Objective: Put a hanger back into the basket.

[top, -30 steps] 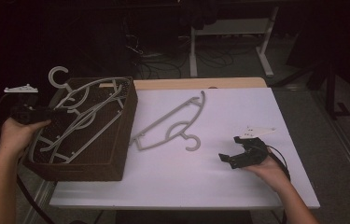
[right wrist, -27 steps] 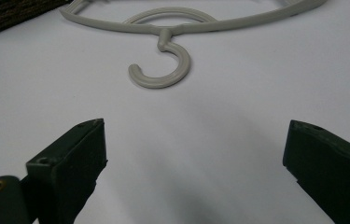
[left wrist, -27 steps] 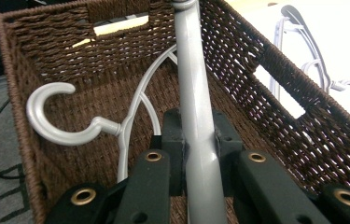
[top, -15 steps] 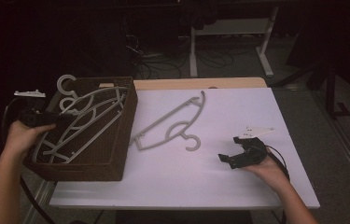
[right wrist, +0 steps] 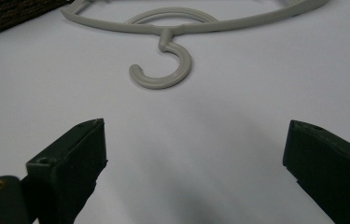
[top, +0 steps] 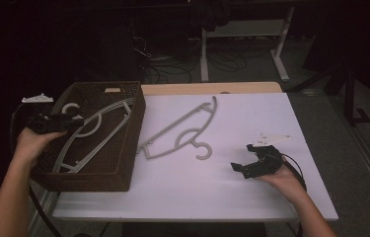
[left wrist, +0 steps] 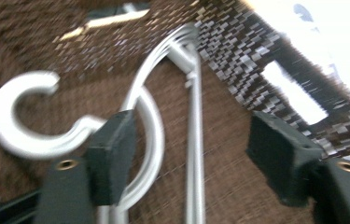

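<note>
The hanger has dropped into the basket, between wide-open left gripper fingers (nothing gripped).

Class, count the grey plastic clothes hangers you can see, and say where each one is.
2: one grey plastic clothes hanger flat on the white tabletop; another inside the brown woven basket. More may be stacked there.

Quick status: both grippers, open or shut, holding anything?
Left gripper: open, over the hanger in the basket, nothing held.
Right gripper: open, empty, above the table.
</note>
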A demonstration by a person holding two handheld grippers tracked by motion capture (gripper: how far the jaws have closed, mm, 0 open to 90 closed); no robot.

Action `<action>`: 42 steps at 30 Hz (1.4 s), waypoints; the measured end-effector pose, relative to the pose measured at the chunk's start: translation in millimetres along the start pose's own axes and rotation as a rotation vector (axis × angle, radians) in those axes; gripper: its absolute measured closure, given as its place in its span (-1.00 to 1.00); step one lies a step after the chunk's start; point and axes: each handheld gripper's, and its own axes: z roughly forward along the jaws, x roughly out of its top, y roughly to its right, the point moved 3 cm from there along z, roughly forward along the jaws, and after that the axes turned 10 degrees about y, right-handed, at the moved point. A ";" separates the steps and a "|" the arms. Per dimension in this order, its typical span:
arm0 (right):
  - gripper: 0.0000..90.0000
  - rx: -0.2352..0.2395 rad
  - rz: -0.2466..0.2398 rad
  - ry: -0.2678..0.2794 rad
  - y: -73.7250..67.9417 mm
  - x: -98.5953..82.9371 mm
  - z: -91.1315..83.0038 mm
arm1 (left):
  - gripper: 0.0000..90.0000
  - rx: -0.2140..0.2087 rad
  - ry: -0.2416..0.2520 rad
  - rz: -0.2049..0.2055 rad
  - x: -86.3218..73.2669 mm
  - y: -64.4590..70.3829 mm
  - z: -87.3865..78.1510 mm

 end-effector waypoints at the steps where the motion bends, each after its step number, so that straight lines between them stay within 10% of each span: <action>1: -0.87 0.001 0.001 0.000 0.1 0.0 0.1 | -0.37 -0.012 0.009 0.009 3.2 5.6 0.0; 24: -0.87 0.017 -0.002 0.004 -1.9 3.9 0.8 | -0.64 -0.290 0.139 0.137 44.3 188.4 58.2; 34: -0.86 0.021 -0.007 0.005 -1.7 4.1 -0.1 | 0.03 -0.349 0.102 0.127 18.5 234.2 105.2; 42: -0.86 0.028 -0.009 0.001 -2.8 4.1 1.3 | 0.74 -0.265 0.005 0.093 -17.1 235.3 147.9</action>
